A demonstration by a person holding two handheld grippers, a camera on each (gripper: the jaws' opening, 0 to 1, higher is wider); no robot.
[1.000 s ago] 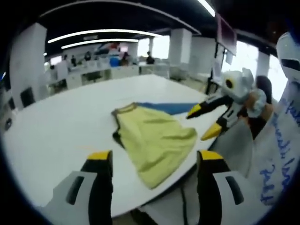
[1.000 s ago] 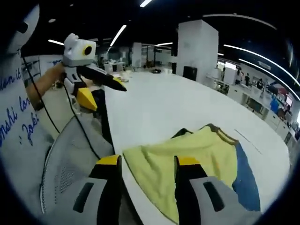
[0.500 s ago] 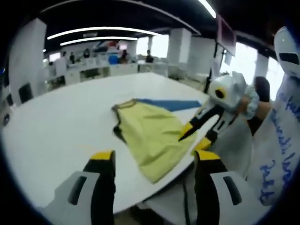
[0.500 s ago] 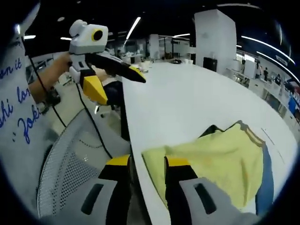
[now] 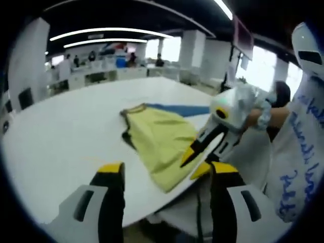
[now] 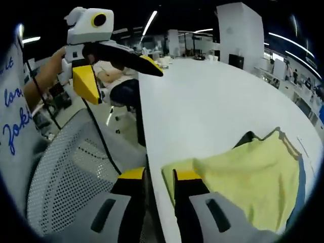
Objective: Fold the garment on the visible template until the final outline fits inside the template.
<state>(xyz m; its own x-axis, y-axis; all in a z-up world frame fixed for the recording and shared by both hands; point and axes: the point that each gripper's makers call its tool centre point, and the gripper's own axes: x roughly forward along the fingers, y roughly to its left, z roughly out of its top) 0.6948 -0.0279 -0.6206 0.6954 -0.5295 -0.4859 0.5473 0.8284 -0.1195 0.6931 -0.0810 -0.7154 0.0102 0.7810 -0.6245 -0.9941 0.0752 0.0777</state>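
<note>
Yellow fabric marks the one garment (image 5: 159, 144) in the left gripper view, lying folded on the white table (image 5: 66, 131) near its front edge, with a dark collar edge at its far end. One blue template (image 5: 179, 109) peeks out from beneath it on the far side. The left gripper (image 5: 167, 174) hangs above the table edge, its two yellow-tipped jaws spread wide and holding nothing. The right gripper (image 5: 195, 162) reaches in from the right, its tips at the garment's near corner.

From the right gripper view, the same single garment (image 6: 253, 174) lies on the table (image 6: 202, 111), a blue strip of template (image 6: 302, 177) along its far side. The right gripper (image 6: 154, 174) has its two jaws nearly together on the garment's near corner at the table edge. The left gripper (image 6: 119, 68) hovers up high, jaws apart. One mesh chair (image 6: 71, 177) stands below.
</note>
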